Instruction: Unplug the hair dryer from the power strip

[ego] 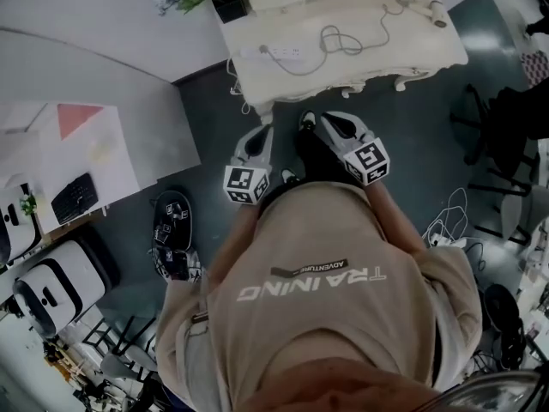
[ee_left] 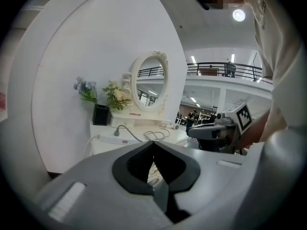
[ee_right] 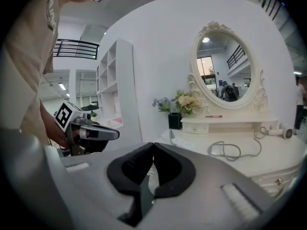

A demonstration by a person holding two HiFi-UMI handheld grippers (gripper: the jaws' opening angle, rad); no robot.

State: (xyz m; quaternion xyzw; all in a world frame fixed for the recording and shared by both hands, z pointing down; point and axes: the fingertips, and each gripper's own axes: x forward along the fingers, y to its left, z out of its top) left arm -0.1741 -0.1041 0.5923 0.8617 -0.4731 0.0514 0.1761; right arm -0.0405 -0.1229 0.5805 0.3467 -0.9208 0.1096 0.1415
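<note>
The person's beige shirt, seen upside down in the head view, carried the word "TRAINING" in large pale letters. Beside that word, a narrow dark strip held small print beginning "ADVENTURE"; the rest was too small to read. The marker cube on the left gripper and the one on the right gripper bore black-and-white square code patterns, without letters or numbers.
</note>
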